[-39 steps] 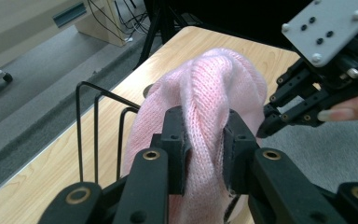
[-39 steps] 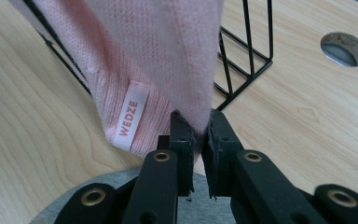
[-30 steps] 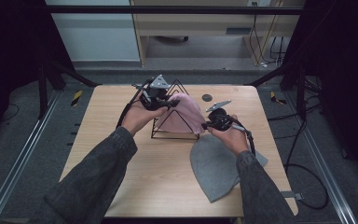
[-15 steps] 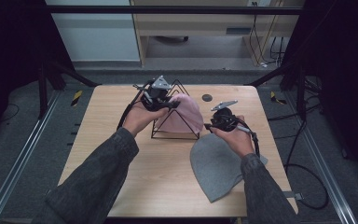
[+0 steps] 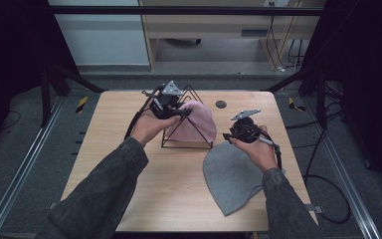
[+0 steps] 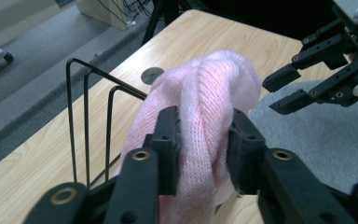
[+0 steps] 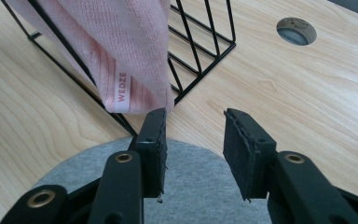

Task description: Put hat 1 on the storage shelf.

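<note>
Centre of the high view: the left gripper (image 5: 183, 112) clamps the pink hat (image 6: 205, 107) draped over the wire rack (image 5: 186, 142), its jaws just easing. Right gripper (image 5: 227, 136) empty, jaws apart, above the grey hat (image 5: 231, 177).

The knit hat (image 5: 199, 122) drapes over the wire rack (image 5: 186, 139) mid-table (image 5: 129, 194), the flat hat (image 5: 231, 174) lying right of it.

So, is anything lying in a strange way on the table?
Only the pink beanie: it hangs bunched over the black wire rack, pinched by the left tool. The grey beanie lies flat.
</note>
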`<state>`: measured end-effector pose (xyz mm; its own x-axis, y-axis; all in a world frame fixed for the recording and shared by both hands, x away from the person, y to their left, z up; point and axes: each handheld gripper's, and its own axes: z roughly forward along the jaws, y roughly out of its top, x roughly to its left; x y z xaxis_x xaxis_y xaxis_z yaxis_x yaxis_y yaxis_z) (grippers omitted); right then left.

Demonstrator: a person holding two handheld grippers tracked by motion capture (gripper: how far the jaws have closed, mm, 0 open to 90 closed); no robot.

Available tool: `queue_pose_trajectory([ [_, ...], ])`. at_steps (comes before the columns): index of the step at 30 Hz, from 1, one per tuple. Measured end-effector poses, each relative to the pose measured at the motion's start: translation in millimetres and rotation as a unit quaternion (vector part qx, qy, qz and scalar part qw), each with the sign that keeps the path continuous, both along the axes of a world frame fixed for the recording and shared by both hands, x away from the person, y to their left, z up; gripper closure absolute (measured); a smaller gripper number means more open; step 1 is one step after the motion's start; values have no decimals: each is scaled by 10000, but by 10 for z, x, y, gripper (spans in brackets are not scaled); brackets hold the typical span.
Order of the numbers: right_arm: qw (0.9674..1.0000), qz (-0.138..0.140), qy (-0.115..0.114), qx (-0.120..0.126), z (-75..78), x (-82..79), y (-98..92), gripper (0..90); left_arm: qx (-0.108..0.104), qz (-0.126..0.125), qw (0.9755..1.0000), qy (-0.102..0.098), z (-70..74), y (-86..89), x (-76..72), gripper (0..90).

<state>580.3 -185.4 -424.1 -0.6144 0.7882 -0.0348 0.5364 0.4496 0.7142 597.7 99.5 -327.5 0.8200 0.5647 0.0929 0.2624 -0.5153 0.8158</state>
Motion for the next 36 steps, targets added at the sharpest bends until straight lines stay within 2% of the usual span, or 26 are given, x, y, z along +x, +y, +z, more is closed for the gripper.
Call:
queue_pose_trajectory([
  [2, 10000, 2, 0, 9, 14, -20, -9, 566, -81, -46, 9999, -92, 28, 23, -37, 602],
  [5, 10000, 1, -2, -31, 41, -59, -21, 487, -253, -41, 9994, -234, 96, 91, -114, 470],
  [6, 10000, -6, -45, -57, 51, -71, -33, 462, -293, -32, 9992, -282, 119, 120, -146, 452],
  [10, 9999, -121, -21, 7, 81, -100, -133, 391, -369, 132, 9985, -377, 167, 288, -307, 312],
  [12, 9997, -226, 18, -5, 68, -99, -200, 348, -395, 240, 9981, -417, 144, 428, -415, 265],
  [14, 9993, -365, 105, -11, 36, -84, -294, 319, -353, 415, 9978, -375, 88, 588, -528, 206],
  [17, 9986, -463, 261, 6, -38, -54, -390, 311, -274, 592, 9975, -264, -66, 844, -702, 143],
  [20, 9978, -518, 409, -67, -156, -1, -440, 356, -193, 772, 9967, -128, -284, 1076, -848, 110],
  [22, 9973, -531, 498, -73, -231, 49, -460, 391, -19, 853, 9963, -91, -451, 1199, -951, 108],
  [24, 9969, -547, 560, -111, -297, 109, -476, 410, 63, 870, 9962, -16, -611, 1308, -1054, 105],
  [28, 9952, -671, 692, -159, -416, 208, -521, 401, 35, 958, 9954, 32, -906, 1506, -1249, 106],
  [30, 9948, -658, 764, -163, -464, 218, -527, 405, 95, 1036, 9945, 98, -1032, 1592, -1313, 109],
  [32, 9943, -632, 821, -238, -504, 218, -524, 408, 240, 1073, 9937, 197, -1108, 1645, -1342, 108],
  [36, 9938, -616, 902, -211, -539, 203, -492, 431, 199, 1158, 9927, 267, -1157, 1726, -1390, 115],
])
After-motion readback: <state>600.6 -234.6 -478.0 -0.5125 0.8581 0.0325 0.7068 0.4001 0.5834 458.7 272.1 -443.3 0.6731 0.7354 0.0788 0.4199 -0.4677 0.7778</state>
